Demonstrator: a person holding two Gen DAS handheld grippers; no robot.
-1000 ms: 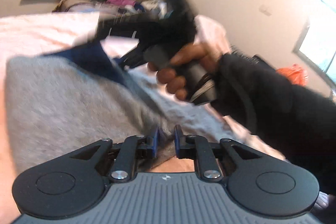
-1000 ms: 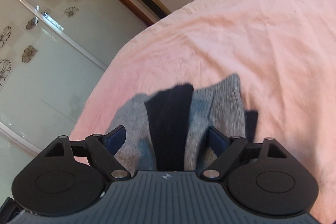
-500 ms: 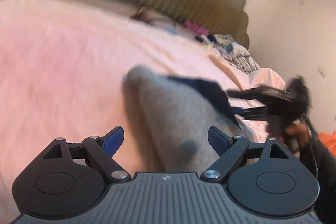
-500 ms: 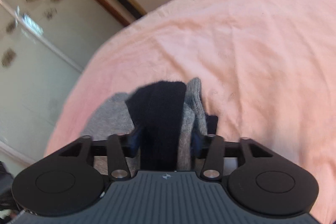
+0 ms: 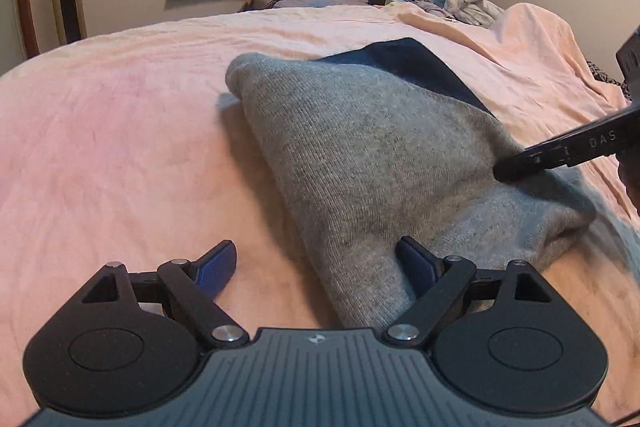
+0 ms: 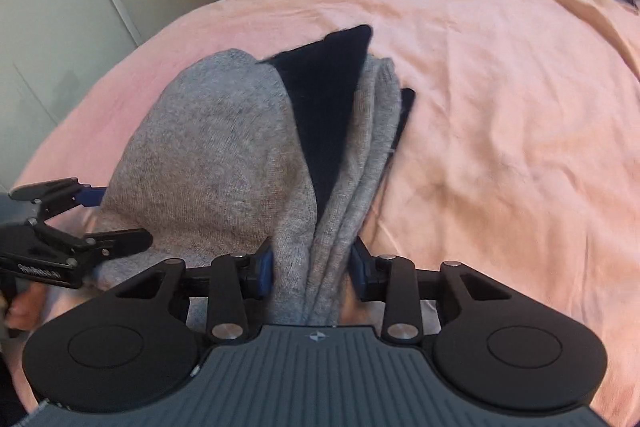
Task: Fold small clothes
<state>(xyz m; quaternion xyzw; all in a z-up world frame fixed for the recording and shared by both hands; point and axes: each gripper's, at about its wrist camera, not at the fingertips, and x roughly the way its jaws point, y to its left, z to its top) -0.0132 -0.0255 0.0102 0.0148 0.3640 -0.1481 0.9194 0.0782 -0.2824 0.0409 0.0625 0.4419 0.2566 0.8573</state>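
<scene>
the grey sock (image 6: 224, 155) with its navy cuff (image 6: 328, 99) is lying bunched on the pink bedsheet (image 6: 500, 107), and we are now pinching its near end in our right gripper (image 6: 312, 267), whose jaws have just been closing on the fabric. our left gripper (image 5: 316, 263) is standing spread after letting go (1 pad is resting against the sock's side), both tilting down toward the bed, so we are judging the next fold is the right's to pull.

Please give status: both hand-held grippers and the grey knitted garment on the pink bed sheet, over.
Left hand-held gripper open beside cloth. Right hand-held gripper just closing, pinching grey knitted garment with dark navy trim. Pink bed sheet around it shows no obstacle.
</scene>
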